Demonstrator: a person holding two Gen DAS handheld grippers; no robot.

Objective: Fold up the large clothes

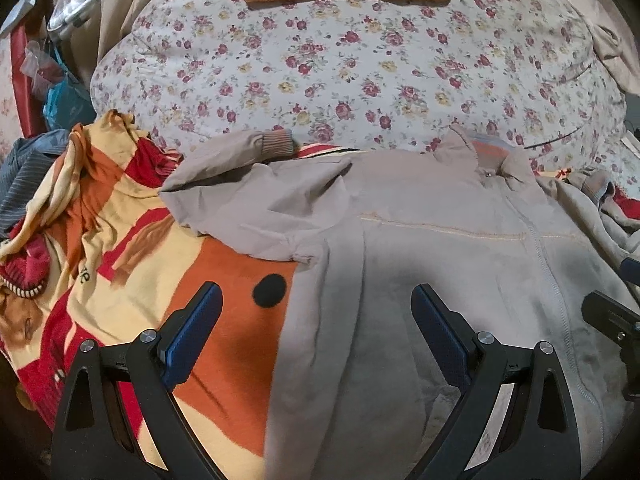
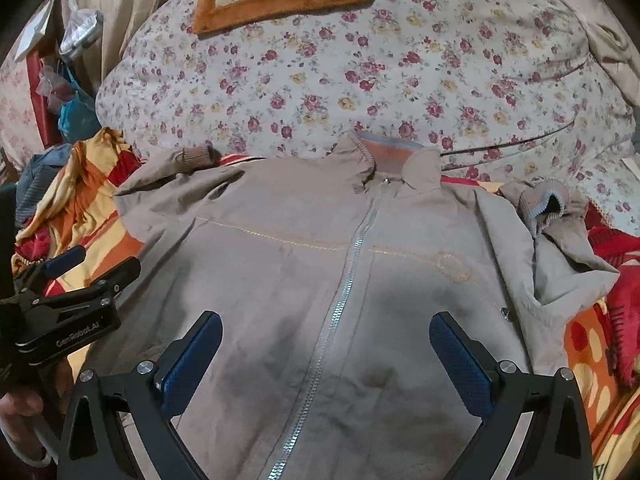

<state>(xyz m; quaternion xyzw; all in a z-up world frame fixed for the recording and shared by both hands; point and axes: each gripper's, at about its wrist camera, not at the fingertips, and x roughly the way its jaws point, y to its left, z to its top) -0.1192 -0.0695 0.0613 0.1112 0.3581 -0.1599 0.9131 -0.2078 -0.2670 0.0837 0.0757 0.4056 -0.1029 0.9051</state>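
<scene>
dim indoor light, soft central shadows, fisheye-bent edges, dark corners

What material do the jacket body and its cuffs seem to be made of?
Jacket: probably a thin woven synthetic, matte beige, creasing in sharp folds; metal-looking zipper. Cuffs: ribbed knit, with visible parallel ridges.

text: "GenRobot.AI" | on: body of left gripper [image 2: 66, 270] | other lettering on blanket [image 1: 240, 280]: was unreadable
</scene>
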